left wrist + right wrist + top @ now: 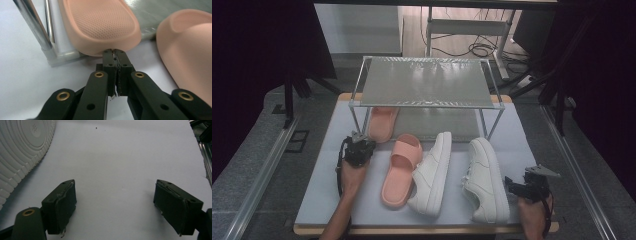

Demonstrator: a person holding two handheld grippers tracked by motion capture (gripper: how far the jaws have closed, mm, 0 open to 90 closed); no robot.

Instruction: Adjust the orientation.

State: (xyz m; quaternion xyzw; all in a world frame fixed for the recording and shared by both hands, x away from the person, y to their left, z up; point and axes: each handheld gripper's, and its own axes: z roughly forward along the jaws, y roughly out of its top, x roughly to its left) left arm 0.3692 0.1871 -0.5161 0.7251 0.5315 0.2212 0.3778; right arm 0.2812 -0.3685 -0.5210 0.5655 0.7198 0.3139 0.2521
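Peach-pink foam, dimpled across its footbed — the slipper (pixel 100 25) lies half under the wire shoe rack (pixel 427 82), heel toward the person. The left gripper (pixel 115 53) has its jaws pressed flat together with nothing between them, tips just at that heel rim. A chrome rack leg (pixel 32 27) stands just beside the slipper. Its mate, the second slipper (pixel 401 167), lies near, out on the white table mat (pixel 322 200), next to two white sneakers (pixel 432 172). The right gripper (pixel 115 205) hangs wide open and empty over bare mat — a sneaker sole (pixel 22 152) beside it.
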